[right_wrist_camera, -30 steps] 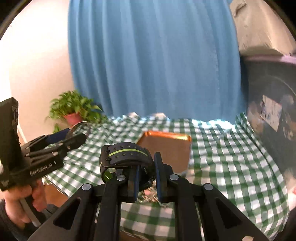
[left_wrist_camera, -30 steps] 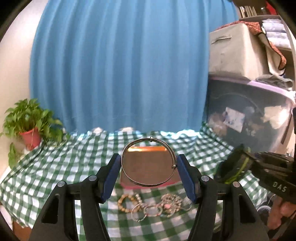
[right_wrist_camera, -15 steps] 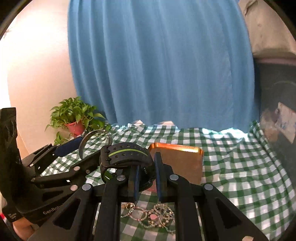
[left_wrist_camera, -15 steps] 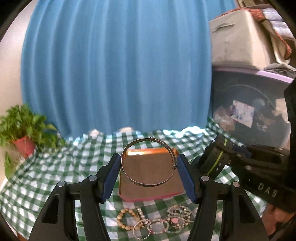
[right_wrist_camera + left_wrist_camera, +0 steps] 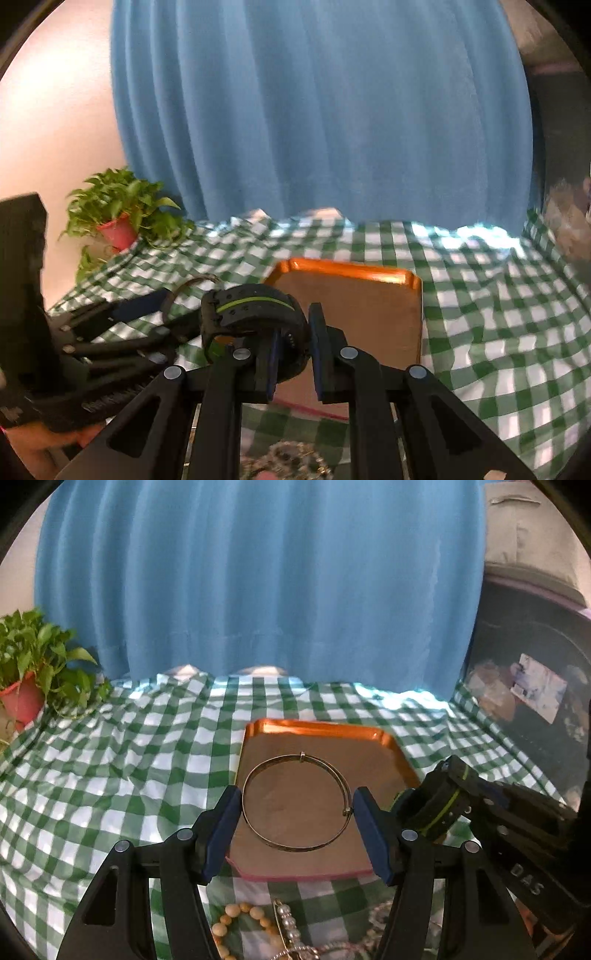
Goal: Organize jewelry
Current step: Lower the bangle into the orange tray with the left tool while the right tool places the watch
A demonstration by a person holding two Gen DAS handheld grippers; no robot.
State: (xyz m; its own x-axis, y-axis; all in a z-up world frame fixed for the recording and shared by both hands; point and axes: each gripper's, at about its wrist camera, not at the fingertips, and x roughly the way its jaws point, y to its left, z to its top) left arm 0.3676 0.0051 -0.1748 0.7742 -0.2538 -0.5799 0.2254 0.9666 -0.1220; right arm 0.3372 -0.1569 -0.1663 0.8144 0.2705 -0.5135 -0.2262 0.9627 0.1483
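Jewelry is split three ways. Your left gripper clamps a thin metal bangle across its width between the blue pads, holding it above the orange tray. Your right gripper pinches the strap of a black band with a green stripe, its jaws nearly together, at the tray's near left corner. Loose pieces lie on the green checked cloth just short of the tray: a wooden bead bracelet and a tangle of silver-coloured pieces, partly hidden by the fingers. A potted plant stands at the far left.
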